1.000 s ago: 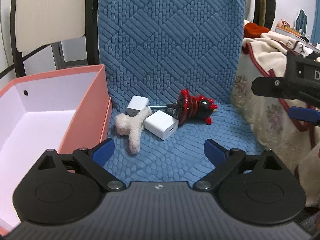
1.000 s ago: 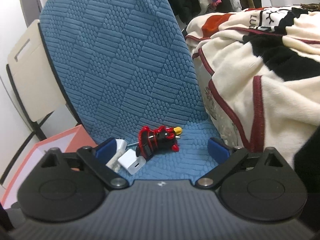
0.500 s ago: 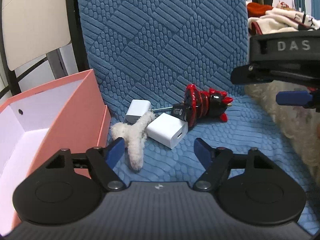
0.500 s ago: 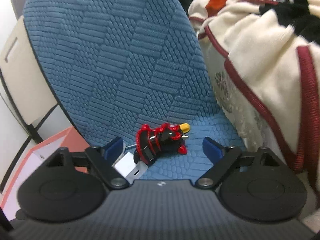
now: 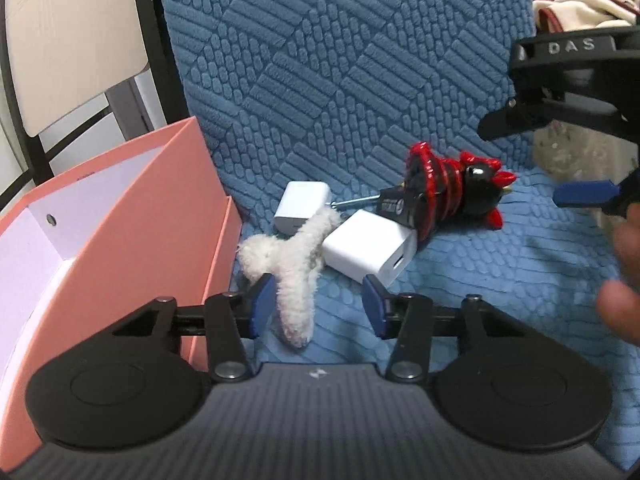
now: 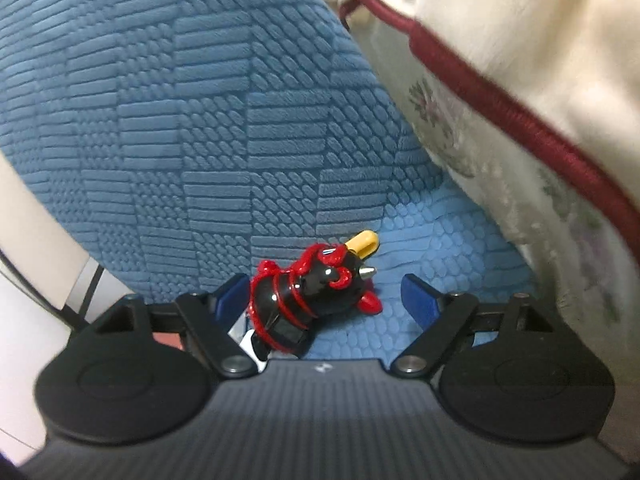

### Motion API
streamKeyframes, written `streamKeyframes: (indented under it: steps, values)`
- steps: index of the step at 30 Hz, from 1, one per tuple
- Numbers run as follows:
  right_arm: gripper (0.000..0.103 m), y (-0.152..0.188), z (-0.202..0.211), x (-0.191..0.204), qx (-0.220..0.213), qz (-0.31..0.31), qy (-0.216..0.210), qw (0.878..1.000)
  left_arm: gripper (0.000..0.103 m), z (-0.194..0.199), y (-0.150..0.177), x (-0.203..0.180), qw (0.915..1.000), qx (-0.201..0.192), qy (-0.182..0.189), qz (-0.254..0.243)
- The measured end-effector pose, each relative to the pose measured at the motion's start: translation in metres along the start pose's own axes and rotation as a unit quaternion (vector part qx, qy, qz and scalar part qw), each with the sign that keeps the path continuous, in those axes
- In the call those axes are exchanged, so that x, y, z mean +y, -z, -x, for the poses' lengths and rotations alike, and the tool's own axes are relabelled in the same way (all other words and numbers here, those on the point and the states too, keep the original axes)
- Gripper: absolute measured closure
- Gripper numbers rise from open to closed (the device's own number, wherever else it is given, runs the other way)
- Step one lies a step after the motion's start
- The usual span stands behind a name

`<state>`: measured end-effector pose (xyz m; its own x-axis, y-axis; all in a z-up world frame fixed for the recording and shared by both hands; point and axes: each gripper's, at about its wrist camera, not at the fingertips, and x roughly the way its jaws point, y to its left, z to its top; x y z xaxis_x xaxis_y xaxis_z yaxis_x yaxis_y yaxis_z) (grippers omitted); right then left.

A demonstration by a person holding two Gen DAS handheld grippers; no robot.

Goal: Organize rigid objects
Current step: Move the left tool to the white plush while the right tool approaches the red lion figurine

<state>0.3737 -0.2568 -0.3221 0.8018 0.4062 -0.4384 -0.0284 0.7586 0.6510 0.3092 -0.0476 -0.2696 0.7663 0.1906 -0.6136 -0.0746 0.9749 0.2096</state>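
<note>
On the blue seat cushion (image 5: 480, 272) lie a red-and-black toy figure (image 5: 452, 192), a small screwdriver (image 5: 360, 201) under it, two white charger cubes (image 5: 368, 252) (image 5: 300, 204) and a fluffy white plush piece (image 5: 292, 264). My left gripper (image 5: 316, 304) is open, low over the seat, its fingers either side of the plush's tail and just short of the near charger. My right gripper (image 6: 324, 300) is open, its fingers flanking the toy figure (image 6: 308, 296); it also shows in the left wrist view (image 5: 580, 196). A yellow tip (image 6: 362, 242) sticks out behind the toy.
An open pink box (image 5: 132, 240) with a white inside stands against the seat's left edge. The chair's blue backrest (image 5: 340, 60) rises right behind the objects. A cream blanket with red trim (image 6: 520, 100) hangs at the right. A beige folding chair (image 5: 68, 40) stands behind the box.
Both grippers have moved forward and down toward the pile. The left one has narrowed around the plush and near charger; the right one has closed in on the toy figure.
</note>
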Motion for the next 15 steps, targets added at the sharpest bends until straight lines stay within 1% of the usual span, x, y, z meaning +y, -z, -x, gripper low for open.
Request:
streamKeyframes:
  steps: [2, 5, 7, 11, 15]
  values:
    - [0.018, -0.002, -0.008, 0.003, 0.003, 0.004, -0.007, 1.000, 0.057, -0.004, 0.002, 0.001, 0.9999, 0.011, -0.003, 0.001]
    - [0.018, -0.005, -0.023, 0.005, 0.007, 0.006, -0.004, 1.000, 0.061, -0.010, 0.007, 0.001, 0.9997, 0.023, -0.008, 0.001]
    - [0.018, -0.008, -0.031, 0.001, 0.011, -0.006, 0.004, 1.000, 0.063, -0.015, 0.011, 0.002, 0.9995, 0.030, -0.008, 0.006]
    - [0.019, -0.012, -0.040, -0.008, 0.025, -0.036, 0.011, 0.999, 0.073, -0.022, 0.014, 0.008, 0.9986, 0.044, 0.002, 0.030]
    - [0.019, -0.014, -0.050, -0.010, 0.037, -0.049, 0.003, 0.998, 0.080, -0.026, 0.012, 0.011, 0.9977, 0.047, 0.005, 0.048]
